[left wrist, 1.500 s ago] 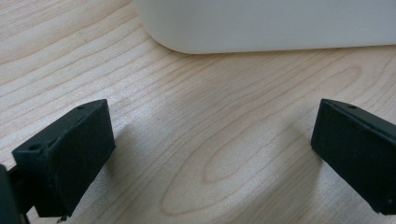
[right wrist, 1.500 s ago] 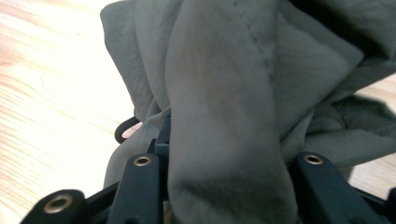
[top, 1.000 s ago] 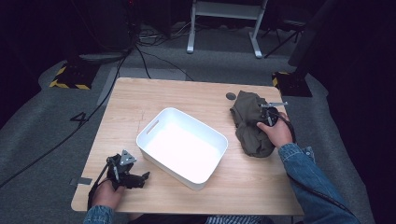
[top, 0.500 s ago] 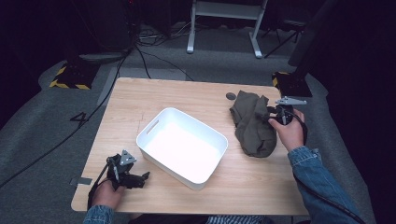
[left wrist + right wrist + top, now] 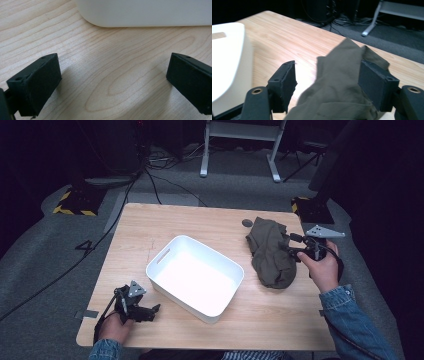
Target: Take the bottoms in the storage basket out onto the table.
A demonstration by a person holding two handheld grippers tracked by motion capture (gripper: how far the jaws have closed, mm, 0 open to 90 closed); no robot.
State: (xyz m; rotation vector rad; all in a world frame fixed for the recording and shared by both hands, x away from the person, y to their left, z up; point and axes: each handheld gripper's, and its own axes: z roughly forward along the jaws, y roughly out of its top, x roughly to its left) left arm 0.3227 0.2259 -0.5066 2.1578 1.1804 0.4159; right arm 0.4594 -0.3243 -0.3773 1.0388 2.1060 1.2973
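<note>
An olive-green cloth [image 5: 270, 252] lies crumpled on the right of the wooden table [image 5: 200, 220]. My right gripper [image 5: 292, 245] is at the cloth's right edge, raised a little. In the right gripper view a fold of the cloth [image 5: 337, 75] lies between the jaws of that gripper [image 5: 329, 70]. They have just been closing, and bare table still shows between the left pad and the fabric. A white plastic tub [image 5: 200, 242] stands empty mid-table. My left gripper [image 5: 152, 311] rests on the table by the tub's near left corner, open and empty [image 5: 112, 75], facing the tub wall [image 5: 150, 12].
A small dark disc [image 5: 247, 223] lies on the table just behind the cloth. The tub's side [image 5: 229, 50] is at the left of the right gripper view. Cables and a metal stand's legs [image 5: 240, 150] are on the floor beyond the table's far edge.
My right gripper has risen and drawn back to the right edge of the cloth. The cloth's right side has shifted with it. The left gripper has stayed put.
</note>
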